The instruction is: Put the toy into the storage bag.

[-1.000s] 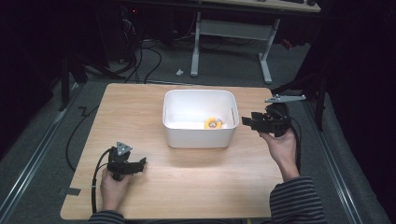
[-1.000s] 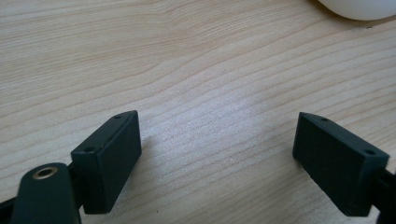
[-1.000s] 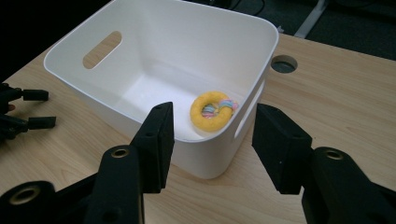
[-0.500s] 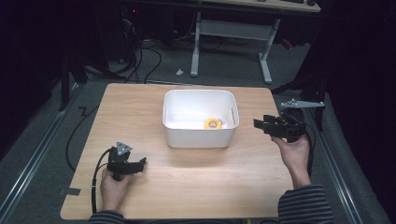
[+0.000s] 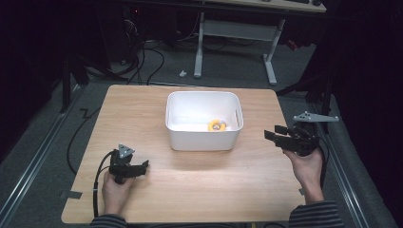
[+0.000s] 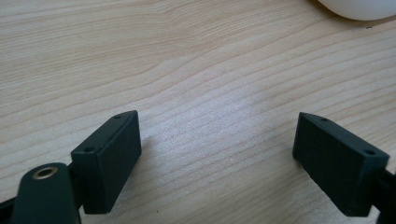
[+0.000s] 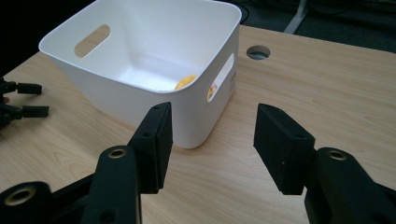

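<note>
A white plastic bin (image 5: 203, 124) sits on the wooden table (image 5: 190, 190), a little toward the far side and near the middle. Inside it, at the right end of its floor, lies a small yellow roll (image 5: 216, 125), perhaps tape; it is too small to be sure. Nothing else is visible in the bin.

The roll looks light and fairly stiff, so I'd guess it lifts easily if pinched across its ring wall, reaching down from above since the bin's sides are tall. The bin itself looks light, rigid and smooth; its slot handles (image 7: 92, 40) at the ends seem the safest places to hold.

The left gripper (image 5: 142, 166) rests low over the near left of the table, jaws spread wide over bare wood. The right gripper (image 5: 274, 135) hangs just right of the bin, pointing at it, jaws apart and empty.
</note>
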`<action>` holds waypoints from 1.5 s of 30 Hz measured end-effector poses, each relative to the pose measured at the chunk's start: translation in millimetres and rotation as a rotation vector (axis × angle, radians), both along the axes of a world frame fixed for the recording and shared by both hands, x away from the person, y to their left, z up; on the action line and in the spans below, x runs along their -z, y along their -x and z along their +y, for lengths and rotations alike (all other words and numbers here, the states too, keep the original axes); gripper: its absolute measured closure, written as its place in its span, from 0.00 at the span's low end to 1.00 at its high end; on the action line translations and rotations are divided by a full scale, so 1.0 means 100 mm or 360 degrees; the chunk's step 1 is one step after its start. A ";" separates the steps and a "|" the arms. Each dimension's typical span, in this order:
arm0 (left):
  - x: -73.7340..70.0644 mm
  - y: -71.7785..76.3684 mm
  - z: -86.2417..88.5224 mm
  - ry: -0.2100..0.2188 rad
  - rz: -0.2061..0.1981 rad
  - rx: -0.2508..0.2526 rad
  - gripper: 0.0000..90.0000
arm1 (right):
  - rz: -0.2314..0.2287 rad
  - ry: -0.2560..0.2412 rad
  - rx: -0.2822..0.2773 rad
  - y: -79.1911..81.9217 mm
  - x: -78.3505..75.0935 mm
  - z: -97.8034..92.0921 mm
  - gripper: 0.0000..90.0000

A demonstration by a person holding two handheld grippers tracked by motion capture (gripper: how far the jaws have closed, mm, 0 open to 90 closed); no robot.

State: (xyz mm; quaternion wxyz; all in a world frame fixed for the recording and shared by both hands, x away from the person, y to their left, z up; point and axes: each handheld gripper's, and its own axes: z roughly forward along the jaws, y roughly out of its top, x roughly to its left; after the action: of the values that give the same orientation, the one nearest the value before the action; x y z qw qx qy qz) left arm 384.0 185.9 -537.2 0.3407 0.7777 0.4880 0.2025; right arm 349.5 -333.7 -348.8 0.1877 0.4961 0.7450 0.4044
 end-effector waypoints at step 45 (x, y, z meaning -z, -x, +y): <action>0.00 0.00 0.00 0.0000 0.0000 0.0000 0.17 | 0.0083 -0.0035 -0.0044 0.28 0.62 0.08 0.53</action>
State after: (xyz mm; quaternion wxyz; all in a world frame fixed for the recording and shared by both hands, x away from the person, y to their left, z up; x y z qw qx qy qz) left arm 384.0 185.9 -537.2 0.3408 0.7777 0.4880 0.2024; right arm 321.5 -326.2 -410.5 0.1572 0.4982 0.7519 0.4022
